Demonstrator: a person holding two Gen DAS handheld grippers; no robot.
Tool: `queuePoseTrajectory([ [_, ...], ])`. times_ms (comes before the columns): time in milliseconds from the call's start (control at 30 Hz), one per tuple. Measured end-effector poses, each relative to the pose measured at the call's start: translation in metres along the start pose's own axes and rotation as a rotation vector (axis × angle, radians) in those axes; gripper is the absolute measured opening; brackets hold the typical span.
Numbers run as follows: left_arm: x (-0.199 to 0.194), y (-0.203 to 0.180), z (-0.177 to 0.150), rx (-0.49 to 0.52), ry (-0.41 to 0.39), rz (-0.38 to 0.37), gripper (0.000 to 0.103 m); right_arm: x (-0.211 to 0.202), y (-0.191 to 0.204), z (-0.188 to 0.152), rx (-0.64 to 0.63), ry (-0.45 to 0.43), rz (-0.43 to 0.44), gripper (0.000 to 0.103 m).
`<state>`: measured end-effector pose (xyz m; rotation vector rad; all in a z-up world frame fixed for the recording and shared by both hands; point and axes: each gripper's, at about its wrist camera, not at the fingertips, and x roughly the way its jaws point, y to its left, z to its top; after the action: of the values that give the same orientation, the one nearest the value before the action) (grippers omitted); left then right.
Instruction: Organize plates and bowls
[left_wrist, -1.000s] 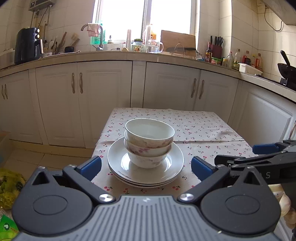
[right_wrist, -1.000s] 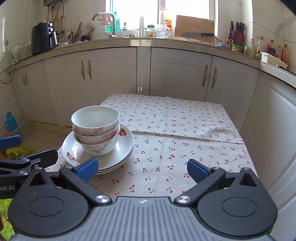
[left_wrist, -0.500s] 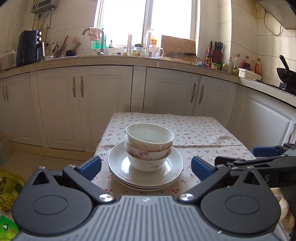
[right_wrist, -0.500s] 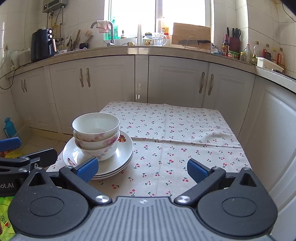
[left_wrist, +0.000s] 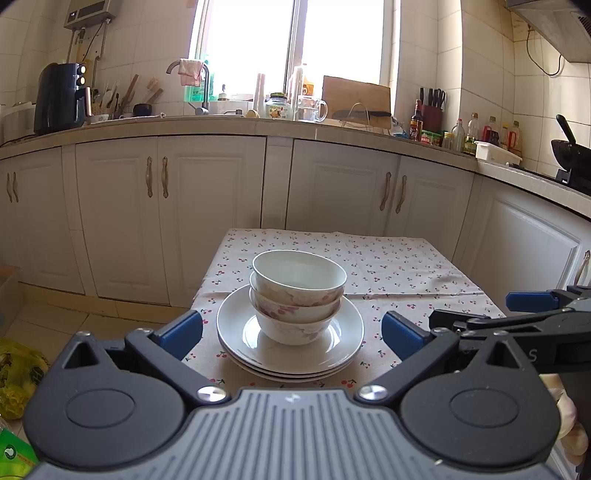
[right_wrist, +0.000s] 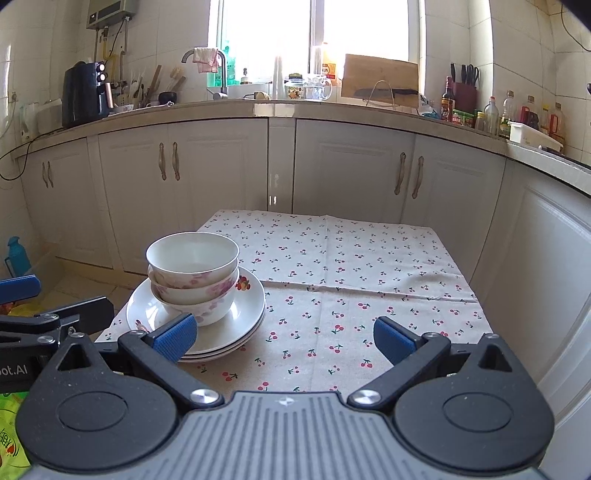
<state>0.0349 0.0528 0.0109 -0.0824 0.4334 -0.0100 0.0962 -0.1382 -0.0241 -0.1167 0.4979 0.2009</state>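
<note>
Bowls first: I see three white ceramic bowls with pink floral print (left_wrist: 298, 301) nested one inside another, the top one tilted a little, standing on a stack of white round ceramic plates (left_wrist: 343, 345). That stack sits on the near left part of the small bench covered with a cherry-print cloth (right_wrist: 351, 266), close to its near edge.

My left tool (left_wrist: 291, 332) has its blue-padded fingers (left_wrist: 179, 334) spread wide and grips nothing; through its camera the plates and bowls sit just ahead, framed between the two pads, with no contact that I can see. My right tool (right_wrist: 282, 338) is spread just as wide and holds nothing; it points at bare cloth to the right of the stack, and its left pad overlaps the plate rim in the picture, though I cannot tell whether it touches.

Each tool shows in the other's camera: the right one low on the right side of the left view, the left one low on the left side of the right view.

Beyond the bench runs a row of white cabinet doors (right_wrist: 207, 184) under a cluttered beige countertop (left_wrist: 221, 123), with a bright window (left_wrist: 295, 44) above.
</note>
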Motion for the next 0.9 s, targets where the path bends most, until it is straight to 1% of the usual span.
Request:
queuePoseTrajectory([
  [900,-0.0022,-0.0028,-0.0004,-0.004,0.0,0.005,0.102,-0.0012,0.0001,0.0008,0.005,-0.007,-0.006,0.103],
])
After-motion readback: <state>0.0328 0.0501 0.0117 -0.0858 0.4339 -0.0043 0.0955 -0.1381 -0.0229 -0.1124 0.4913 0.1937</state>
